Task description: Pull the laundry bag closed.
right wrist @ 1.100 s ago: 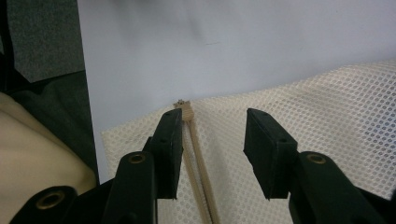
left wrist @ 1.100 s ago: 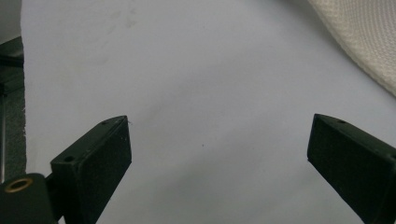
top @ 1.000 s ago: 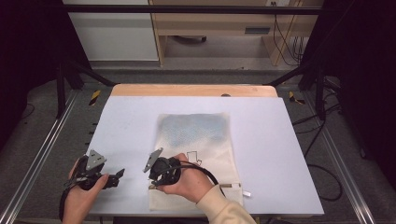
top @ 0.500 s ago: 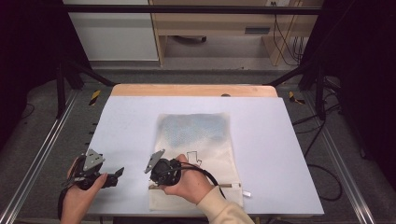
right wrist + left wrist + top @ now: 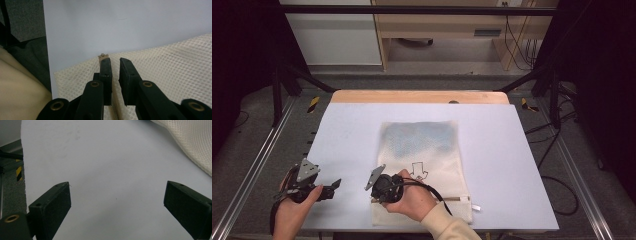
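Cream mesh zip bag [image 5: 424,160] lies flat; right gripper [image 5: 114,65] pinches its zip end nearly closed; left gripper [image 5: 334,186], beside the bag, gapes wide, holding nothing.

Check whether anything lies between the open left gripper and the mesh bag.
Nothing visible does. Bare table lies between the left gripper and the mesh bag; its near edge shows at upper right in the left gripper view.

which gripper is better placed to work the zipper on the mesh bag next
Right. The right hand-held gripper sits on the mesh bag with jaws nearly closed around the zipper. The left hand-held gripper is open over bare table.
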The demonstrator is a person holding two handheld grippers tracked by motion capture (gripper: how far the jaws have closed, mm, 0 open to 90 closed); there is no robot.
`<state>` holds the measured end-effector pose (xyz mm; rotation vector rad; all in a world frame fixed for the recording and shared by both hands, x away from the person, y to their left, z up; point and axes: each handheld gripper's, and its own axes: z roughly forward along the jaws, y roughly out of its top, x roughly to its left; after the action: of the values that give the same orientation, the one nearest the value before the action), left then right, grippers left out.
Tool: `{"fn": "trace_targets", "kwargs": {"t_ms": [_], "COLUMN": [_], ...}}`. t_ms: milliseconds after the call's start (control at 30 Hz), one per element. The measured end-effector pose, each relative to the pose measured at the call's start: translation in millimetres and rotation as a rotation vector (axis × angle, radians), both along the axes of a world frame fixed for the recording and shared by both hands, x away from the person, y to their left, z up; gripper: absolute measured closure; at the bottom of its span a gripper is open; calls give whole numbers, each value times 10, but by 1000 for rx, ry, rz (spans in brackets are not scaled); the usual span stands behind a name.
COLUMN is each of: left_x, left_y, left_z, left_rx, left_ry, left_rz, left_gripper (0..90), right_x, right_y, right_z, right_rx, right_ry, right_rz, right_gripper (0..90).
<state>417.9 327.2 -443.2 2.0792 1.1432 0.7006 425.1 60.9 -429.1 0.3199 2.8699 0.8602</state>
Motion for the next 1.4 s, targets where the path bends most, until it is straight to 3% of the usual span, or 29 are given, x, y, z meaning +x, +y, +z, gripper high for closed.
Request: {"fn": "trace_targets", "kwargs": {"t_ms": [633,1000,1133,1233,1333,1400], "left_x": [9,-21,-57,-128,-231,-292], "left_y": [-21,-60,-55,-53,-83,-123], "left_z": [-17,-13,2,36,69,88], "left_rx": [9,-8,-50,-79,-110,-151], "left_ry": [17,21,23,23,30,56], "left_rz": [-9,-31,-40,-59,-86,-128], "left_gripper": [73,74,74,75,82,139], "right_x": [14,29,55,77,82,84], "right_y": [-38,114,180,182,156,123], "right_z": [-2,-73,-107,-84,-14,25], "right_rx": [6,7,-22,-36,-9,10], "right_ry": [23,48,63,81,76,80], "right_rz": [10,34,37,40,34,33], "right_gripper": [756,718,809,816,816,817]}}
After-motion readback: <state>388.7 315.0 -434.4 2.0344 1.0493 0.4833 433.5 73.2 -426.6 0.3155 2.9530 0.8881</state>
